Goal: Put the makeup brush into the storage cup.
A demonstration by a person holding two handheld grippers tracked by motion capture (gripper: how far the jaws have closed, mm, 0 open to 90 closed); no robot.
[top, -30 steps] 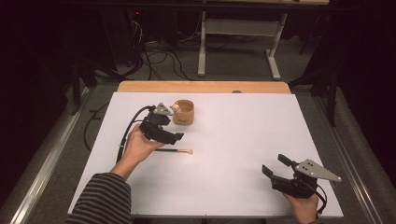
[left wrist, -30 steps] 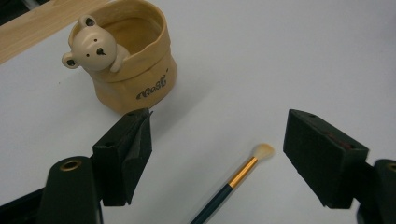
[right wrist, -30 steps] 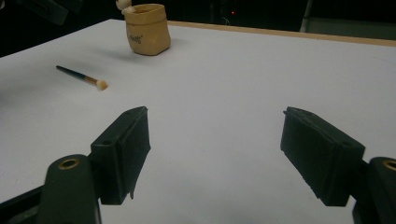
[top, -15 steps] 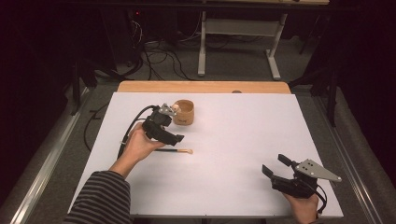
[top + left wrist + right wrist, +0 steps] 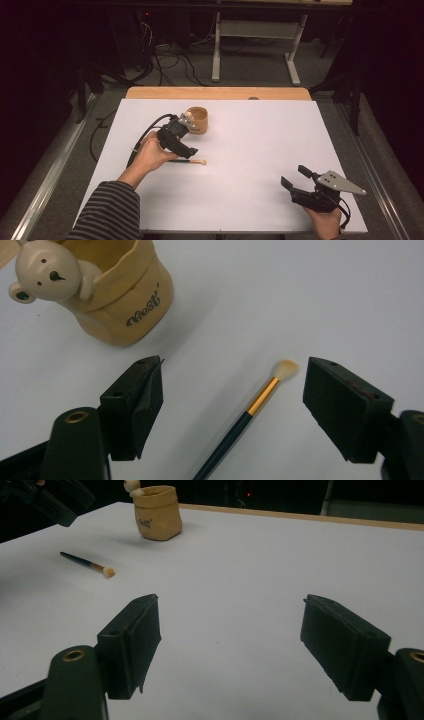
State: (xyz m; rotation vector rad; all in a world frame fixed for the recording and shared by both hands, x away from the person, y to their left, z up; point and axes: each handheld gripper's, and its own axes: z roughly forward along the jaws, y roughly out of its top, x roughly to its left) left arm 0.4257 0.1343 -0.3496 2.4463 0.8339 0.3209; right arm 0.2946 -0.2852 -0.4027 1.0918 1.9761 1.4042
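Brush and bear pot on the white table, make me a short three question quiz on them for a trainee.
1. True or false: the left gripper is shut on the brush.
2. Which end of the brush points away from the left gripper's camera: A the bristles, B the dark handle?
3. What figure leans over the rim of the pot?

Key
1. False. In the left gripper view the jaws stand wide apart over the brush, which lies on the table between them, untouched.
2. A.
3. A small bear.
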